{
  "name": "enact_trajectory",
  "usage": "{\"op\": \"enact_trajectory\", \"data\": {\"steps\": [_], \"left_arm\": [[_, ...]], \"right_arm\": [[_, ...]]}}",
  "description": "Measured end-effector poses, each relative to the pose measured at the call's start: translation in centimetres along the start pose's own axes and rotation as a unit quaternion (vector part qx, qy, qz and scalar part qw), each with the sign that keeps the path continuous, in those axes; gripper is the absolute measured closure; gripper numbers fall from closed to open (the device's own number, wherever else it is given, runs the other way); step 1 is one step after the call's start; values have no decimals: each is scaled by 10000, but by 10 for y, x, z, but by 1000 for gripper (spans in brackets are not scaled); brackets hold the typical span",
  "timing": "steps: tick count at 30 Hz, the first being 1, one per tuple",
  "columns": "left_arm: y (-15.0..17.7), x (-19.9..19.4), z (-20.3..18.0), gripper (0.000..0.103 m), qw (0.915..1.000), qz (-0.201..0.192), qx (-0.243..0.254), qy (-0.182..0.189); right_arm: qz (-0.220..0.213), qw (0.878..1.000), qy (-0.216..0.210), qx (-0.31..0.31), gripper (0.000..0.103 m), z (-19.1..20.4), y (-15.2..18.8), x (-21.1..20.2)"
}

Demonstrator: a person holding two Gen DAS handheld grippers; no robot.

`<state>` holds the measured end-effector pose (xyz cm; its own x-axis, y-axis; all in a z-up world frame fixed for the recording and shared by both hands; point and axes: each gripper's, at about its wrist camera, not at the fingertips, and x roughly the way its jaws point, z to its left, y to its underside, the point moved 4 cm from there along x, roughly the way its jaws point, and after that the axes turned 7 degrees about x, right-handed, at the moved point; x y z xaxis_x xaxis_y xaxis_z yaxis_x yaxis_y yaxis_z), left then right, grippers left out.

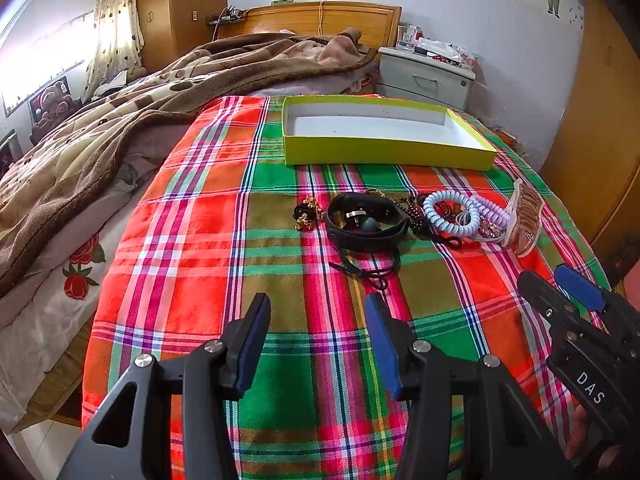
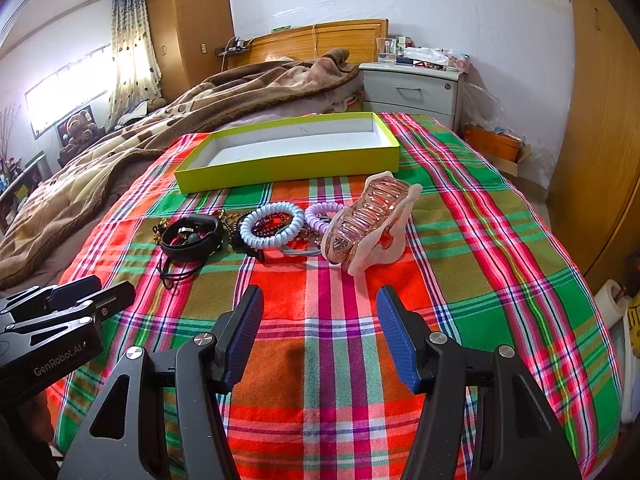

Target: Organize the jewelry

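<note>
The jewelry pile (image 2: 256, 230) lies on the plaid cloth (image 2: 460, 248), just in front of the yellow-green box (image 2: 280, 168). The left gripper (image 1: 316, 344) and the right gripper (image 2: 320, 332) hover before it, both spread apart and holding nothing.

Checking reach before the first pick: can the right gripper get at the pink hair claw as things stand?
Probably yes. The right gripper is open and faces the pink hair claw, with only bare plaid cloth between them; the coil hair ties lie to the claw's left.
</note>
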<state>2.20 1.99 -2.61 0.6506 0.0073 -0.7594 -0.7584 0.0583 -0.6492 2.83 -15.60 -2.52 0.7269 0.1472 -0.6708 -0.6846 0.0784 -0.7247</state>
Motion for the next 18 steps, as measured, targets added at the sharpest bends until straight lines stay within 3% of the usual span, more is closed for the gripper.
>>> {"op": "enact_trajectory", "data": {"steps": [8,12,18], "left_arm": [[-4,7,6,52,9998,73,-87,137],[-9,10,13,52,9991,27,-179,388],[-17,19,22,52,9972,138,-326,656]], "right_arm": [[-4,9997,18,258,44,-14,-9,4],[-26,9988,121,482,44,-28,-19,8],[45,9950,-100,993,44,-40,-43,22]]}}
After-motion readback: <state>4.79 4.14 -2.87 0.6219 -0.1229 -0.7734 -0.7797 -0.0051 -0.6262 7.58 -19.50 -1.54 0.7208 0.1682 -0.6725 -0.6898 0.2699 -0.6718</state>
